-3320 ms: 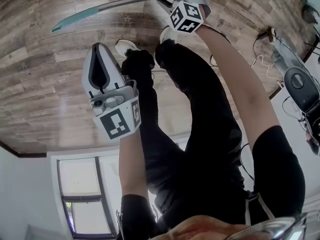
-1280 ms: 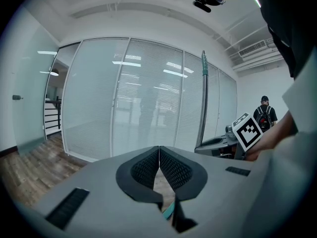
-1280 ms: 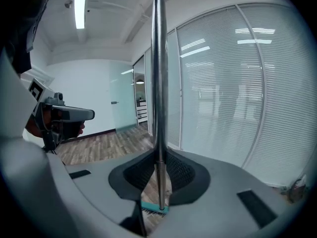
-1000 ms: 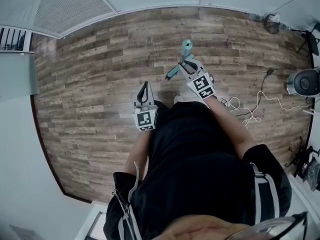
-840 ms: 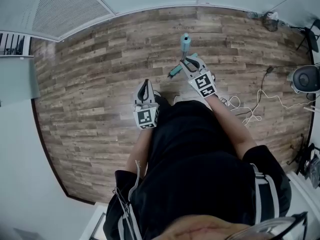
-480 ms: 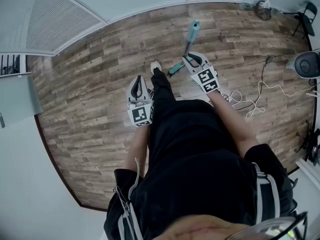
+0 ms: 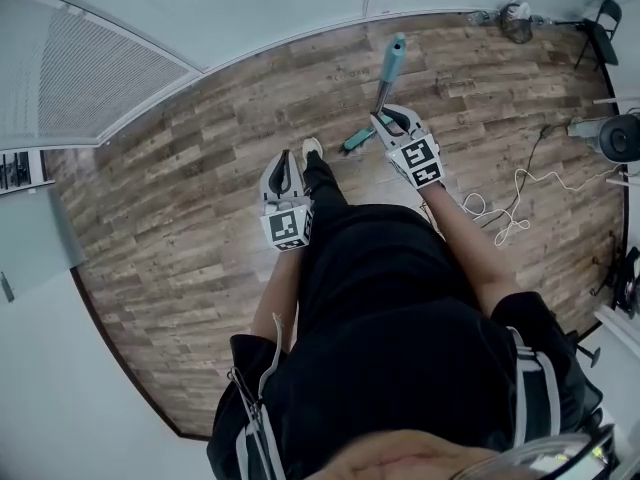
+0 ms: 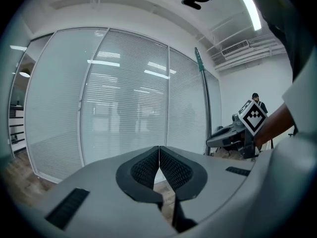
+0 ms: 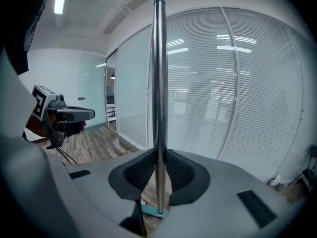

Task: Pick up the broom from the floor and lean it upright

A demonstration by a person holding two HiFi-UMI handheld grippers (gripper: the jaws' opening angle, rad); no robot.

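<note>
The broom stands upright, its metal pole (image 9: 158, 83) clamped between the pads of my right gripper (image 9: 158, 175), which is shut on it. In the head view the pole rises to a teal grip (image 7: 396, 53), and the teal broom head (image 7: 355, 140) shows near the floor beside my right gripper (image 7: 386, 118). My left gripper (image 7: 283, 168) is held out at the left, apart from the broom, shut with nothing between its pads (image 8: 159, 155). From the left gripper view the broom (image 8: 204, 98) stands at the right against the glass wall.
A glass wall with blinds (image 8: 124, 98) runs ahead across the wood floor (image 7: 180, 168). Loose cables (image 7: 500, 213) lie at the right, with a round device (image 7: 622, 138) and a chair (image 7: 598, 13) beyond. A person (image 8: 256, 100) stands far off.
The person has walked toward the glass wall, both grippers moving forward. The broom stays upright in the right gripper; the left gripper stays shut.
</note>
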